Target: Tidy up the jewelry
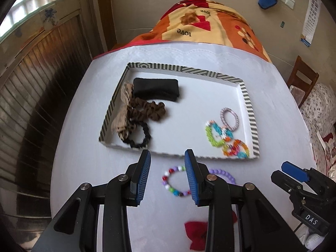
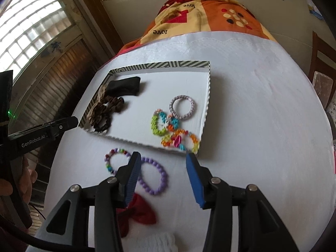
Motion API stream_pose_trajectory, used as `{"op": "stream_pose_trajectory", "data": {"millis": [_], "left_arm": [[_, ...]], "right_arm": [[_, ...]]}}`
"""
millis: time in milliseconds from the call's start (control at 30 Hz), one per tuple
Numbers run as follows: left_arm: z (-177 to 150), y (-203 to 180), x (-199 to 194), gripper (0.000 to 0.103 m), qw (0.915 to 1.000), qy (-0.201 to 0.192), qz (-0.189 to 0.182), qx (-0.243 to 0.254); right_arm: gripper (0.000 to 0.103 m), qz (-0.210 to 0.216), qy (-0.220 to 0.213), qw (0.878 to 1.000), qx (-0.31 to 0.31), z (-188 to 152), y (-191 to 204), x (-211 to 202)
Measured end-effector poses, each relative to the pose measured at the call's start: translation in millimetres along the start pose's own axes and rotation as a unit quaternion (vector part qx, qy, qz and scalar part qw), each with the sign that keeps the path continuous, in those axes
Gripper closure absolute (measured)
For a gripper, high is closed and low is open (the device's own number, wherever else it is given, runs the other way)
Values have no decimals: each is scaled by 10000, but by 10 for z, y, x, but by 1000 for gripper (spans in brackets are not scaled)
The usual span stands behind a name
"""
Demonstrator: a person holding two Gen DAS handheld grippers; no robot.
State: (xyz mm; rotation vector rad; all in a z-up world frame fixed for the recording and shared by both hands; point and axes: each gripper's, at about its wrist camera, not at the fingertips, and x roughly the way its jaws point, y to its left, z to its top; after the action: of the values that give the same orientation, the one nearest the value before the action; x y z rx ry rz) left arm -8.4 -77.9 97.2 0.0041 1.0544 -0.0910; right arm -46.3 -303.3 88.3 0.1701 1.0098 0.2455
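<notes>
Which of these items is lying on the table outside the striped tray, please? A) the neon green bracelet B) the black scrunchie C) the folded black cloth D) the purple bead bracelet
D: the purple bead bracelet lies on the white table in front of the striped tray, beside a multicoloured bead bracelet, while the other three items rest inside the tray.

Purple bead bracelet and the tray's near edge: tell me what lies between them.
Nothing: in the right wrist view, only bare white tablecloth separates the purple bead bracelet from the near edge of the striped tray. The multicoloured bead bracelet sits to its left.
</notes>
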Motion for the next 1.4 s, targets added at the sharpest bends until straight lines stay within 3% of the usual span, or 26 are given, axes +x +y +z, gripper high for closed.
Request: {"op": "stream_pose_trajectory", "data": {"millis": [700,1400], "left_arm": [[-768,-343,-367,80,9997,226,-50,-4],[-991,-396,-543,80,9999,137,-94,-41]], "right_arm": [[53,126,105,9995,-272,-623,65,-449],[51,183,127,9988,-444,-830,122,-590]]}}
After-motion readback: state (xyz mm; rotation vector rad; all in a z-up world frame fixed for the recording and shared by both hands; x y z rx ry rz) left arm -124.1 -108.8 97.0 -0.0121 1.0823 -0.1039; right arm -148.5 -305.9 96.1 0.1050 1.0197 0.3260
